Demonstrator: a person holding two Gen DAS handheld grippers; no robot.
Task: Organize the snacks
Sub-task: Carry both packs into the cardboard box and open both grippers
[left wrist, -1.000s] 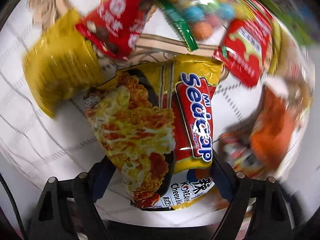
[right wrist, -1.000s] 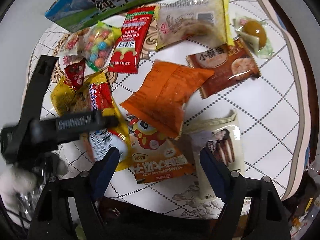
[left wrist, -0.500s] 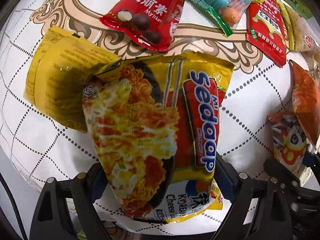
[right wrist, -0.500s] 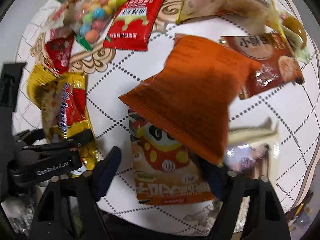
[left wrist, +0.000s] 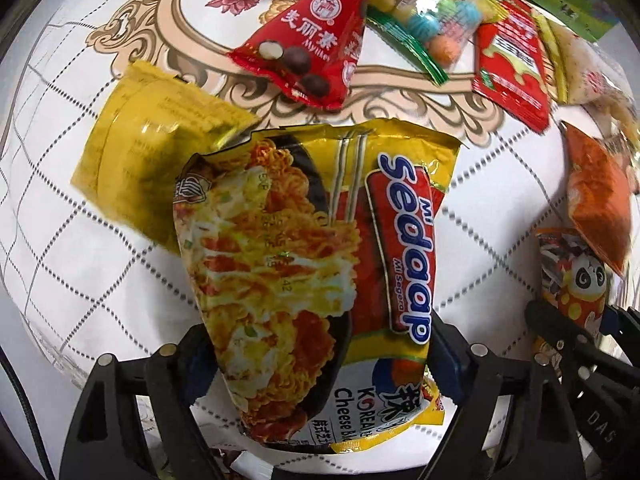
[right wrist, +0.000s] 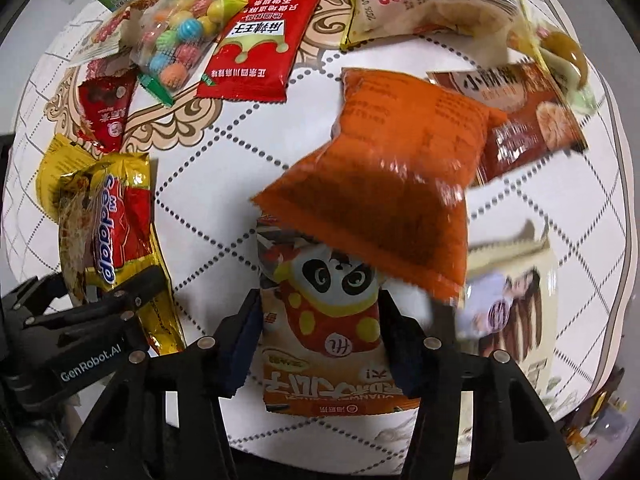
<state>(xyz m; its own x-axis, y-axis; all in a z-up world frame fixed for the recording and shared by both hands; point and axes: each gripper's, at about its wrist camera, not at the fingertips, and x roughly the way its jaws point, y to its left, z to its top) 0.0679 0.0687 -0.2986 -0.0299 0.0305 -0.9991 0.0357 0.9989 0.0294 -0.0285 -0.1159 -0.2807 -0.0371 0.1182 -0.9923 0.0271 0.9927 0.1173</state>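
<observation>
Between the left gripper's (left wrist: 320,364) closing jaws, a Mi Sedaap noodle packet (left wrist: 312,280) is held lengthwise, pointing away. Alongside, the right gripper (right wrist: 320,340) points straight down, jaws closing around a panda snack packet (right wrist: 328,320) lying lengthwise on the tabletop (right wrist: 240,168).

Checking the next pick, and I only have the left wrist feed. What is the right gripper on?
Observer: The right gripper straddles the panda snack pack. Its jaws are closing, with the pads against the pack's side edges.
Operator: Any neighbour I can't see?
Observer: Yes, a beige pack with a printed figure lies to its right in the right wrist view, by the corner of the orange bag.
</observation>
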